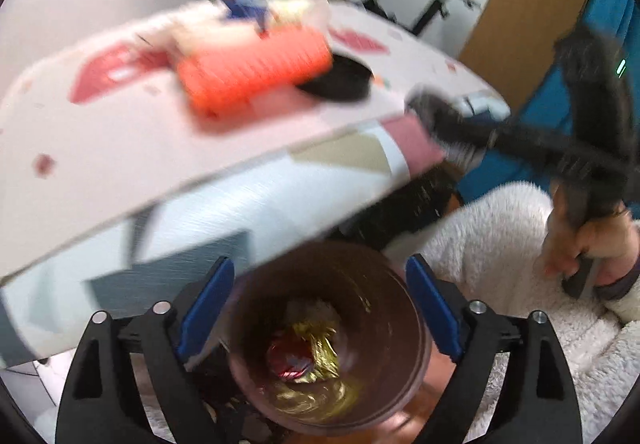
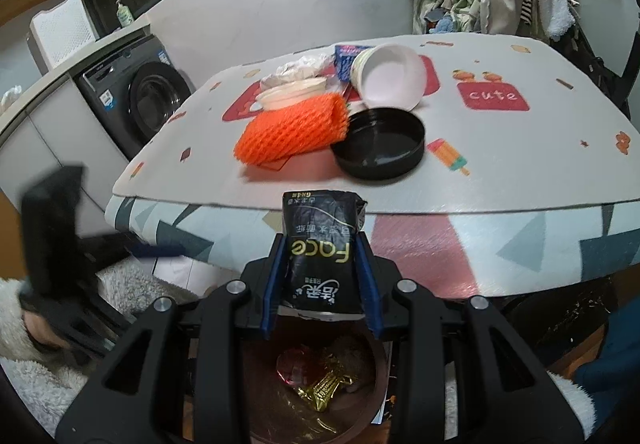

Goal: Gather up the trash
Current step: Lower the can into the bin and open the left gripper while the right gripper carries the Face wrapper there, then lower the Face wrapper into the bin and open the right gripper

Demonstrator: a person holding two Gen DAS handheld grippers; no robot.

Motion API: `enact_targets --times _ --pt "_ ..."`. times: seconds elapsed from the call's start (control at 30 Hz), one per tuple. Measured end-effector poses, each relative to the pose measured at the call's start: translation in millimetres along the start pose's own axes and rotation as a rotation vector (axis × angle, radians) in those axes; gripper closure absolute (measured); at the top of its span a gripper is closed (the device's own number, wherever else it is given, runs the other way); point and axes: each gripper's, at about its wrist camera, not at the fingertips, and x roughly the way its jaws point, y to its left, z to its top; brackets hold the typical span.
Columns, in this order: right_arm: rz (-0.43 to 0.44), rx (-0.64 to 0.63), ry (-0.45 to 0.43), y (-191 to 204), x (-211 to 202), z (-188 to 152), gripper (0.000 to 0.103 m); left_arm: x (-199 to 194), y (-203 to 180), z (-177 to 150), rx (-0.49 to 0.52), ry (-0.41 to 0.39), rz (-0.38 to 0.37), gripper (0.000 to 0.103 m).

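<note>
A black tissue packet (image 2: 320, 248) is clamped between the blue pads of the right gripper (image 2: 320, 268), just above the brown bin (image 2: 372, 396) that holds a gold wrapper (image 2: 326, 390). The left gripper (image 1: 320, 308) stands wide apart over the bin's mouth, gripping nothing. Orange foam netting (image 2: 290, 131) lies on the table (image 2: 520, 179).

Desk (image 2: 520, 171): white patterned cloth cover. On it, clustered: orange foam net sleeve (image 2: 292, 131) touching black round lid (image 2: 380, 147); behind these, white paper bowl (image 2: 390, 77) tipped on its side, shallow white dish (image 2: 290, 93), crumpled white wrappers (image 2: 298, 67).
</note>
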Motion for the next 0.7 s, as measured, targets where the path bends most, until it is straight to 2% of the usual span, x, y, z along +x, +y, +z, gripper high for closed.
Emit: enact_targets --times 0.3,0.47,0.7 --pt "0.017 -0.083 0.081 27.0 27.7 -21.7 0.067 -66.6 14.3 -9.6 -0.005 -0.205 0.204 0.009" --pt "0.004 -0.153 0.094 42.5 36.9 -30.2 0.067 -86.4 28.1 -16.2 -0.002 -0.259 0.285 0.008" --pt "-0.013 -0.201 0.131 49.5 48.1 -39.1 0.066 -99.0 38.5 -25.0 -0.041 -0.308 0.340 0.008"
